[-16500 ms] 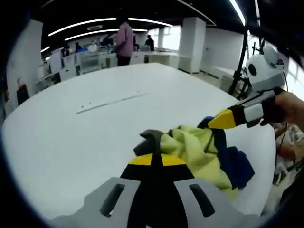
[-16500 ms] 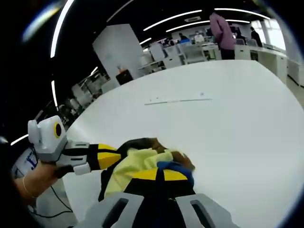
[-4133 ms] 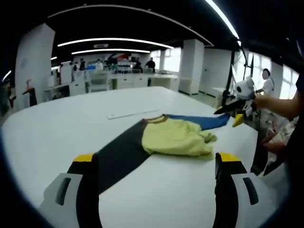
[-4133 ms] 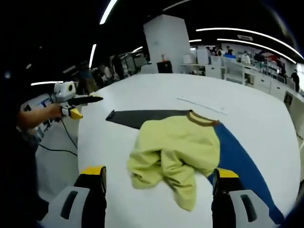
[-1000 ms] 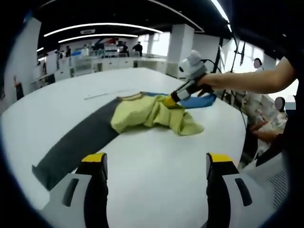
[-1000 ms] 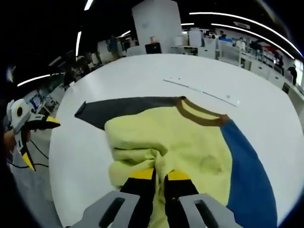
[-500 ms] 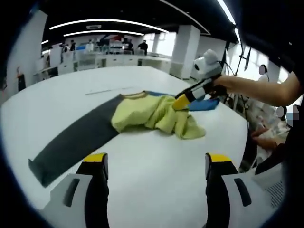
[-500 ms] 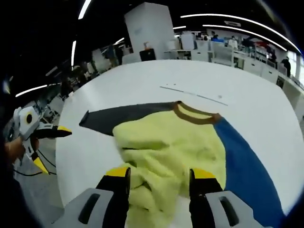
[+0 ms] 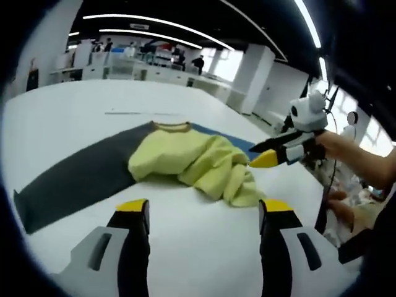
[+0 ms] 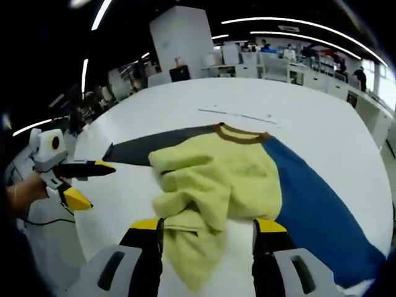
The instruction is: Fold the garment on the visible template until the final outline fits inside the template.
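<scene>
A garment lies on the white table (image 9: 74,99): a crumpled yellow body (image 9: 192,158) with a brown collar (image 10: 238,134), a dark grey sleeve (image 9: 68,179) stretched one way and a blue sleeve (image 10: 315,204) the other. The yellow body (image 10: 210,179) is bunched and its lower part is rumpled. My left gripper (image 9: 201,213) is open just short of the yellow cloth, holding nothing. My right gripper (image 10: 207,232) is open over the yellow hem, and the right gripper (image 9: 272,154) is seen from the left gripper view open beside the cloth. The left gripper (image 10: 83,179) appears open by the grey sleeve's end (image 10: 124,151).
A thin pale strip (image 10: 238,116) lies on the table beyond the collar. A person's hand (image 9: 346,151) holds the right gripper. Desks, pillars and people stand in the far background. The table edge (image 10: 86,241) runs close to me.
The right gripper, shut on the yellow cloth a second ago, has let go and drawn back open. The yellow bunch now lies slack. Both cameras shifted.
</scene>
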A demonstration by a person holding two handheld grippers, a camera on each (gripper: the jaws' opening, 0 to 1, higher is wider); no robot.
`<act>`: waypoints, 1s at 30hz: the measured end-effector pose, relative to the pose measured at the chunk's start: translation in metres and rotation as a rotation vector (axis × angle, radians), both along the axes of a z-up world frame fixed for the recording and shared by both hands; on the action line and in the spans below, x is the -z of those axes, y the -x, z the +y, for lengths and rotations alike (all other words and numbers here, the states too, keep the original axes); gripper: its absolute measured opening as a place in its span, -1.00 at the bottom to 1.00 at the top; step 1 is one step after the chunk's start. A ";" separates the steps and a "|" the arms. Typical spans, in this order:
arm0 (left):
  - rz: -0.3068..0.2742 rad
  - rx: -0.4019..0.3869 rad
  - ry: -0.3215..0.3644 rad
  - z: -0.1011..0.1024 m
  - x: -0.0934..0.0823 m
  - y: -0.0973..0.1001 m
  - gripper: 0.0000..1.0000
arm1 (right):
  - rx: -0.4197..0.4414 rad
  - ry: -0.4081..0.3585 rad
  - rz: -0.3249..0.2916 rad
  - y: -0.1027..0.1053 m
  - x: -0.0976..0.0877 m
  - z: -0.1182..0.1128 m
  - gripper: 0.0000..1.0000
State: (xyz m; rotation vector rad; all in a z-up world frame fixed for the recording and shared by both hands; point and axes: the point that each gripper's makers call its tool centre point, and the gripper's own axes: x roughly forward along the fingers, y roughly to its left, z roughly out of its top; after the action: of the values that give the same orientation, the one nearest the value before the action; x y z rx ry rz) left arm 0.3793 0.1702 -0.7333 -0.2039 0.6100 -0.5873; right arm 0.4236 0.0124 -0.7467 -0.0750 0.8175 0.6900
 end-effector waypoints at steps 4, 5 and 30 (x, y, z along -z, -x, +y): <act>0.023 -0.018 0.020 -0.009 0.010 -0.005 0.25 | 0.022 0.021 0.002 0.009 0.007 -0.009 0.02; 0.026 -0.023 0.022 -0.010 0.012 -0.006 0.22 | 0.029 0.021 0.002 0.012 0.009 -0.011 0.01; 0.159 -0.146 0.114 -0.043 0.053 -0.034 -0.38 | 0.166 0.070 -0.001 0.057 0.045 -0.023 -0.54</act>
State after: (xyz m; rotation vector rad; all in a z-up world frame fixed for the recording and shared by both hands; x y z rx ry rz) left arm 0.4136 0.1267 -0.7862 -0.4016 0.7096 -0.4679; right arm 0.3667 -0.0102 -0.7919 -0.0699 0.8374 0.5047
